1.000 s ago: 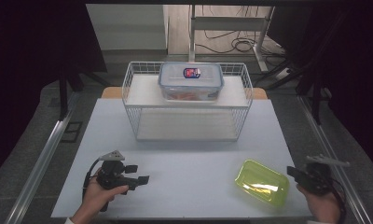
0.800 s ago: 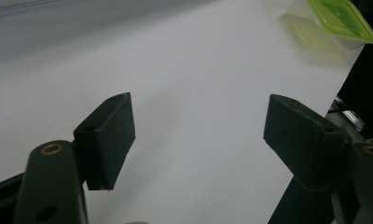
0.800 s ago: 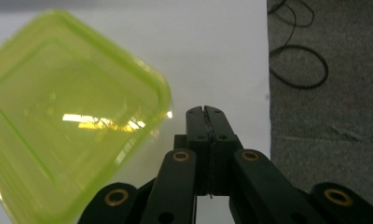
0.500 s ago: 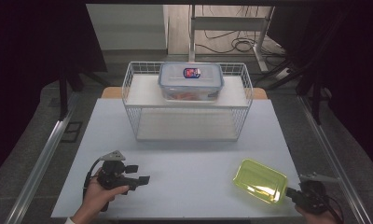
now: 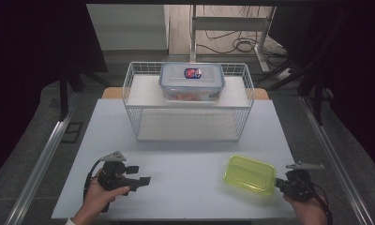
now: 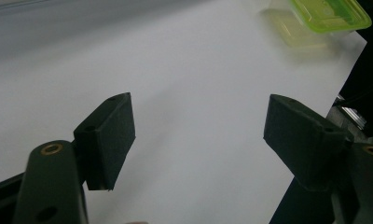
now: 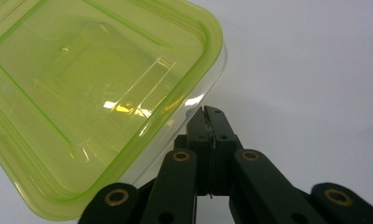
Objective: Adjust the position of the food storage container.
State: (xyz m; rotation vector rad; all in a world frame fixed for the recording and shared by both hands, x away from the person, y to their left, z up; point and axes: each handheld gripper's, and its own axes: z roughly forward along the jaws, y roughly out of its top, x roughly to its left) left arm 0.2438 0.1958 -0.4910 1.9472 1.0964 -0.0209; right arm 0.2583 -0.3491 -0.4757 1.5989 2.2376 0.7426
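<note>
The right gripper, jaws pressed together and holding nothing, has moved down to the green box on the table, maybe to push it, while the left gripper waits wide open.

The left hand-held gripper hangs wide open over the white table, green-lidded container far off.

Stands at the far side of the pale table: white wire basket, holding a clear blue-lidded plastic box.
</note>
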